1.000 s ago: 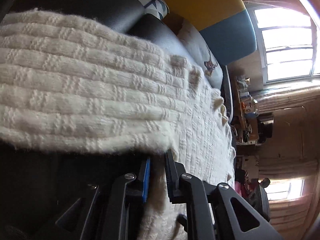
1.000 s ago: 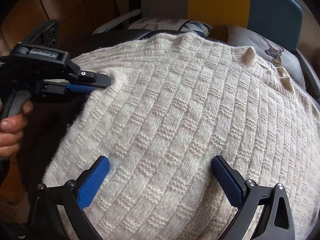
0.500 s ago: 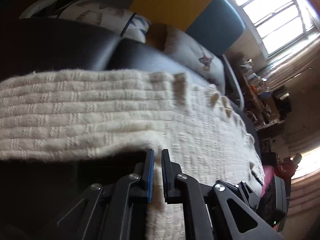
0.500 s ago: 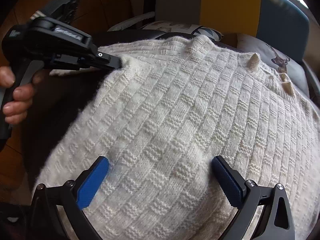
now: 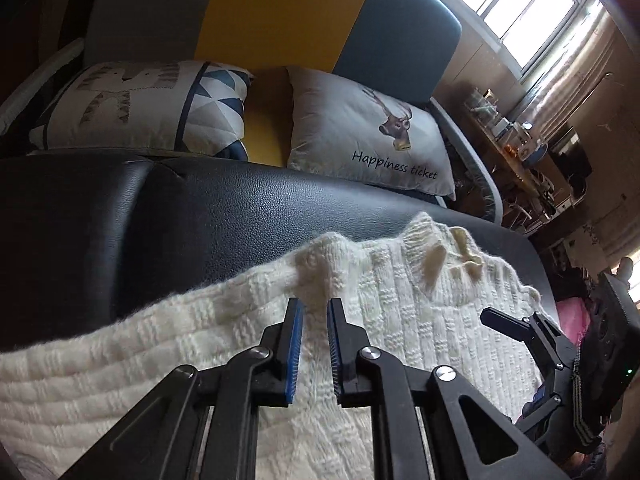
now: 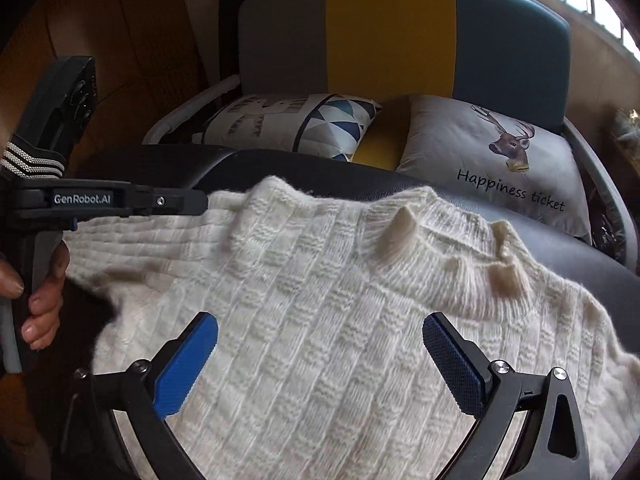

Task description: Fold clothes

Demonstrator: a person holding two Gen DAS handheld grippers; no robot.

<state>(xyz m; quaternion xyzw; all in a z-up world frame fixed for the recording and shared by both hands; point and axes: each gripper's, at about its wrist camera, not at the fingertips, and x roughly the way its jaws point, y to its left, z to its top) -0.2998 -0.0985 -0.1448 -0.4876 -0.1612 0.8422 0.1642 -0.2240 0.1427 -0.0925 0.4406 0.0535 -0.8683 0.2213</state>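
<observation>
Between left claw (image 5: 315, 306) fingers, sweater (image 5: 420, 312) fold

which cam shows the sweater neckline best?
Right wrist. The sweater lies spread below the open right gripper, with its neckline and tufts near centre. In the left wrist view the neckline sits farther off, past the left gripper pinching a fold.

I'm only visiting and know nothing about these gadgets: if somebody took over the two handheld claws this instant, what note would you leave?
Left gripper: fingers nearly closed, pinching a ridge of the cream knitted sweater near its shoulder.
Right gripper: wide open above the sweater's chest, holding nothing.
Sweater: spread on the black leather seat, collar toward the two printed cushions.
Done: no finished fold visible.
Left: fold sleeves and body.
</observation>
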